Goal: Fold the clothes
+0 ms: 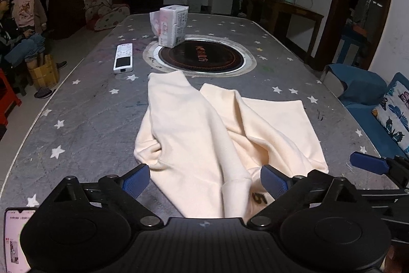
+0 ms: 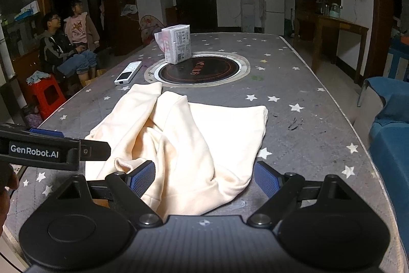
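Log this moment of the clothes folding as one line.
task: fold clothes | cream garment: rumpled on table | left gripper: open, over garment | right gripper: open, over garment

Garment's [image 1: 204, 134] near hem behind tool [image 1: 204, 183]

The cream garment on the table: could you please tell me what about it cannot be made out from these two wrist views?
- Near hem of the cream garment: left wrist view, hidden behind the left gripper body.
- Black print: left wrist view, partly covered by a fold, unreadable.
- Garment type: both views, sleeves crumpled over the body.
- Near edge: right wrist view, hidden by the right gripper body.
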